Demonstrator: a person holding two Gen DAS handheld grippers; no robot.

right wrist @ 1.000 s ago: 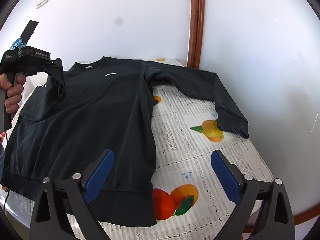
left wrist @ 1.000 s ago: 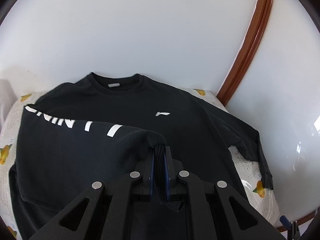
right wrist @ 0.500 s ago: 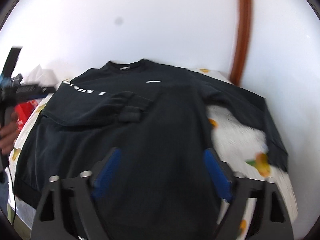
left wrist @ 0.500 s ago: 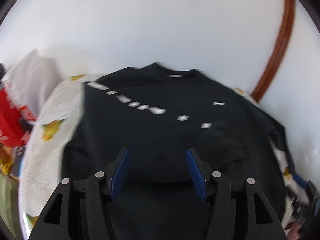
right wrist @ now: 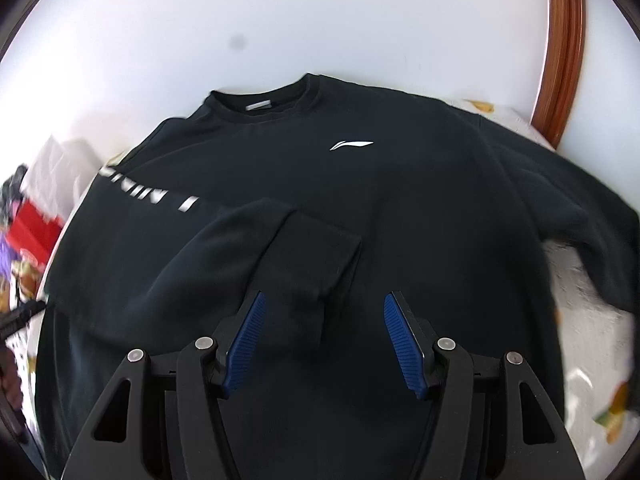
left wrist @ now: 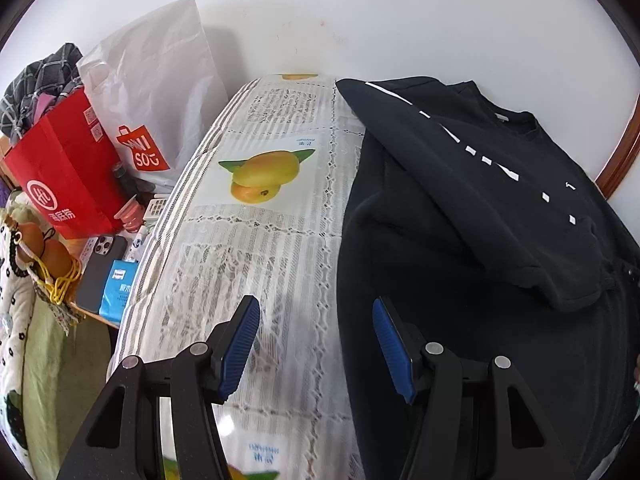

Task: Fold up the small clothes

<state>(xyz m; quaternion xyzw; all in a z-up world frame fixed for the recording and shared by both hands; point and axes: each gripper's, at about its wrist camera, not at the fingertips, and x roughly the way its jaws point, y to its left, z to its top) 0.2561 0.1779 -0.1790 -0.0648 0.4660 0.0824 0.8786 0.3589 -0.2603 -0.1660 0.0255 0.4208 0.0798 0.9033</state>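
Observation:
A black long-sleeved sweatshirt (right wrist: 360,184) lies face up on the fruit-print bed cover (left wrist: 260,240), collar towards the wall. Its left sleeve with white lettering (left wrist: 480,184) is folded across the chest, and its cuff (right wrist: 316,256) lies near the middle. The other sleeve (right wrist: 580,216) stretches out to the right. My left gripper (left wrist: 316,344) is open and empty, above the sweatshirt's left edge. My right gripper (right wrist: 324,340) is open and empty, just above the folded cuff.
Left of the bed stand a red paper bag (left wrist: 68,176), a white shopping bag (left wrist: 156,92), a phone (left wrist: 100,268) and small clutter. White walls and a brown wooden frame (right wrist: 560,40) lie behind the bed.
My left gripper let go of the sleeve cuff, opened and swung left off the sweatshirt. My right gripper moved left from the bare cover to above the sweatshirt's middle.

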